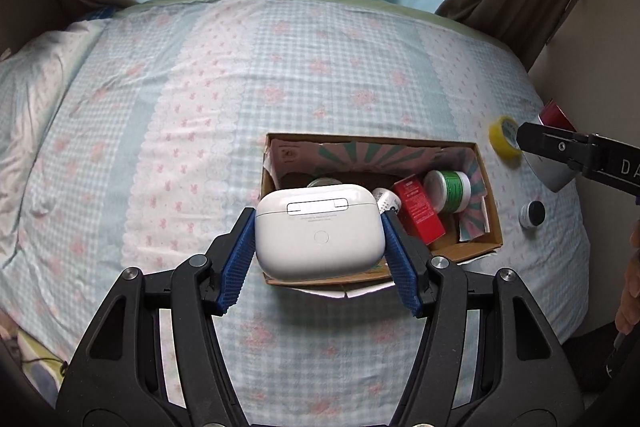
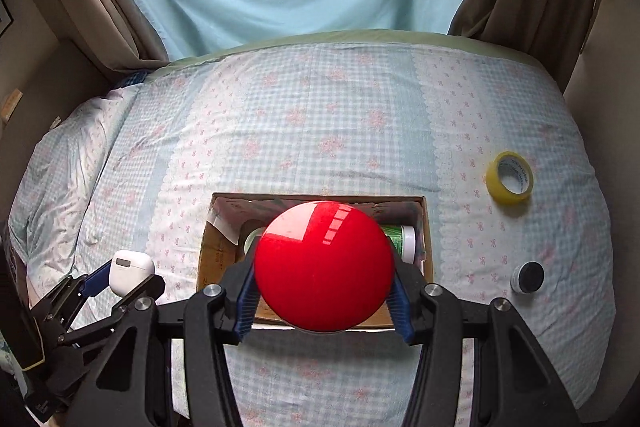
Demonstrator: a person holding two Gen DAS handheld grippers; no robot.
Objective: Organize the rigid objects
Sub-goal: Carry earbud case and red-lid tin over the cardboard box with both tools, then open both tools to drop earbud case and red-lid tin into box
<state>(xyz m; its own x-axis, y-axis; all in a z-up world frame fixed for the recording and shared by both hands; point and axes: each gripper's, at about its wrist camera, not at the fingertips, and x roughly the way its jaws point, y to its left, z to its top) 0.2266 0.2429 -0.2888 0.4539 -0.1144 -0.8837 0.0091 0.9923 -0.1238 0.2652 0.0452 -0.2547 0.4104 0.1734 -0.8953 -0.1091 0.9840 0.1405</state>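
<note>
My left gripper (image 1: 319, 239) is shut on a white earbud case (image 1: 318, 231) and holds it above the near left part of an open cardboard box (image 1: 490, 187) on the bed. The box holds a red carton (image 1: 418, 213), a green-labelled white jar (image 1: 448, 191) and other small containers. My right gripper (image 2: 325, 283) is shut on a round red-topped object (image 2: 324, 265) and holds it above the same box (image 2: 426, 227). The left gripper and earbud case (image 2: 130, 271) also show at the lower left in the right wrist view.
A yellow tape roll (image 2: 510, 178) and a small black-lidded jar (image 2: 529, 277) lie on the checked bedsheet right of the box. A pillow (image 2: 68, 163) is at the left. Curtains hang behind the bed. The bed's right edge (image 2: 600, 187) drops off near the wall.
</note>
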